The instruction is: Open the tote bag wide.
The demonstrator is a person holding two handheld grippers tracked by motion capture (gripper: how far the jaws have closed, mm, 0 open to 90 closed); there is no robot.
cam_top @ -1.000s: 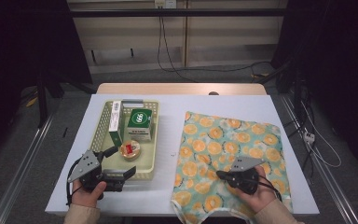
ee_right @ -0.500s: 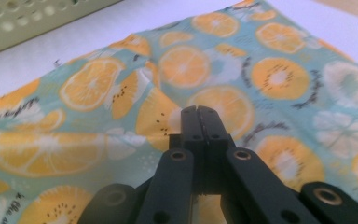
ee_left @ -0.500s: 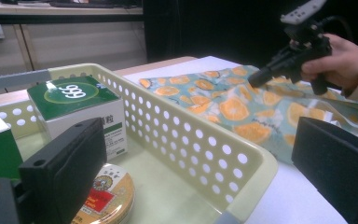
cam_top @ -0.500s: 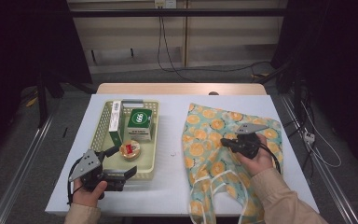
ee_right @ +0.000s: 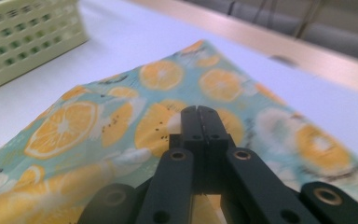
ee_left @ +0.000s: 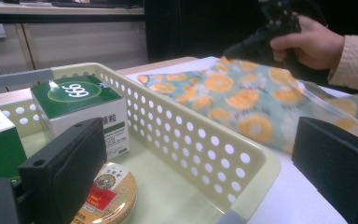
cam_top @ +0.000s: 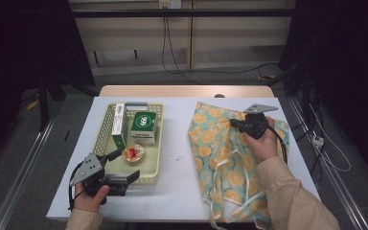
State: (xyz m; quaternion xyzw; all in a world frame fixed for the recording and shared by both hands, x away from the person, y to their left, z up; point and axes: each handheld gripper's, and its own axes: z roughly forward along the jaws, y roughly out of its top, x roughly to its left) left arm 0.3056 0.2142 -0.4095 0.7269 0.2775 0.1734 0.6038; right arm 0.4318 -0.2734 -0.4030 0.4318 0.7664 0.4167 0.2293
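Cloth (cam_top: 220, 158) pinched in closed right claw (cam_top: 235, 123), lifted beside basket (cam_top: 106, 125) (probably folding); left claw (cam_top: 124, 165) open, idle.

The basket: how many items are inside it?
3 in the basket: a narrow box at left, a green 999 box beside it, a round tin in front. Nothing seems hidden.

The left gripper (cam_top: 124, 165) sits low with jaws spread wide — the right gripper (cam_top: 235, 122), arm stretched forward, has its jaws pressed together.
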